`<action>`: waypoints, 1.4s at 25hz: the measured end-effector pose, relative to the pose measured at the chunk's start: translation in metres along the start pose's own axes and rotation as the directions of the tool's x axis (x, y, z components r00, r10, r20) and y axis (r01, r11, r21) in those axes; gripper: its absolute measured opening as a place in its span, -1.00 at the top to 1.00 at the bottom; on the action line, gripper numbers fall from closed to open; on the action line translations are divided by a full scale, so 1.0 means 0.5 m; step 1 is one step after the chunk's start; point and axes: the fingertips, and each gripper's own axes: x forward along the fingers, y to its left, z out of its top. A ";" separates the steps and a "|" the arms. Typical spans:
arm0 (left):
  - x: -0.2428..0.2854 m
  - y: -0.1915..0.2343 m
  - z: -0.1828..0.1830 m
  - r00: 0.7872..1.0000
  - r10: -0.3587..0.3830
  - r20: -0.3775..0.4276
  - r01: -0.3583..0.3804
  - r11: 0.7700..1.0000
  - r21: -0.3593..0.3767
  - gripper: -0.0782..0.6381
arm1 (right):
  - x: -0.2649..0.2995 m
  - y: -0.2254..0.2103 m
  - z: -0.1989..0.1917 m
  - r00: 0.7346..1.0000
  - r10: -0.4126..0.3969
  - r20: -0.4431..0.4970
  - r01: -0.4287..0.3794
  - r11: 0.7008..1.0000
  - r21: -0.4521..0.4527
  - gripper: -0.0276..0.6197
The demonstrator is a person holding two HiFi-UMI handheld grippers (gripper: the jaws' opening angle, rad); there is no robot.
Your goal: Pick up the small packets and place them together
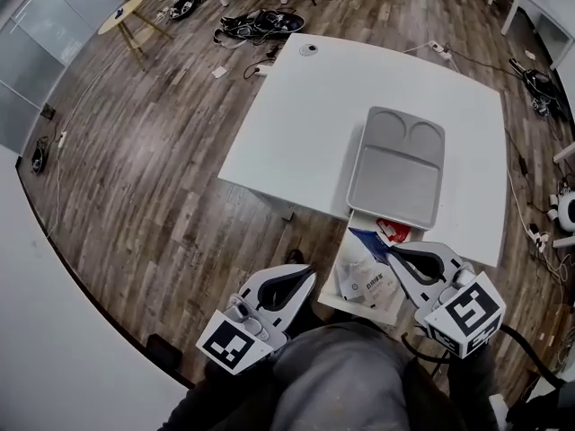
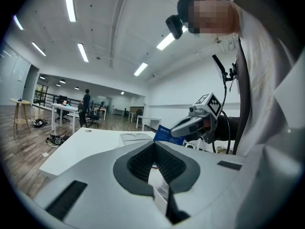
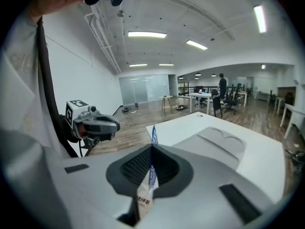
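The right claw (image 1: 388,251) is pinching a blue-and-white packet (image 1: 367,241) over the white box (image 1: 388,305) at the near end of the grey tray (image 1: 395,178) on the tabletop (image 1: 305,124). A red packet (image 1: 393,231) is lying in the box. The left claw (image 1: 304,275) is hovering closed and empty.

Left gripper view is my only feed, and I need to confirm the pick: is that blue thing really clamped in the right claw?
Observer: Yes. The right gripper view shows the right claw shut on a blue-and-white packet, gripped edge-on.
Operator: Any other packets around?
Observer: The head view shows a red packet lying in the white box at the near end of the grey tray.
Operator: Anything in the tray?
Observer: No, all its compartments are bare.
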 end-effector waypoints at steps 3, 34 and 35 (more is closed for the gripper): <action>0.010 0.018 0.004 1.000 -0.012 0.021 0.012 1.000 -0.005 0.79 | -0.002 -0.021 0.040 0.999 -0.010 0.048 0.009 1.000 0.021 0.90; -0.038 0.126 -0.022 0.997 0.047 -0.065 -0.051 0.997 -0.060 0.79 | 0.052 -0.405 0.007 0.888 -0.460 0.007 0.441 0.855 0.275 0.44; -0.036 0.118 -0.022 0.997 0.040 -0.069 -0.044 0.998 -0.055 0.79 | 0.040 -0.397 0.015 0.888 -0.459 0.023 0.437 0.859 0.267 0.43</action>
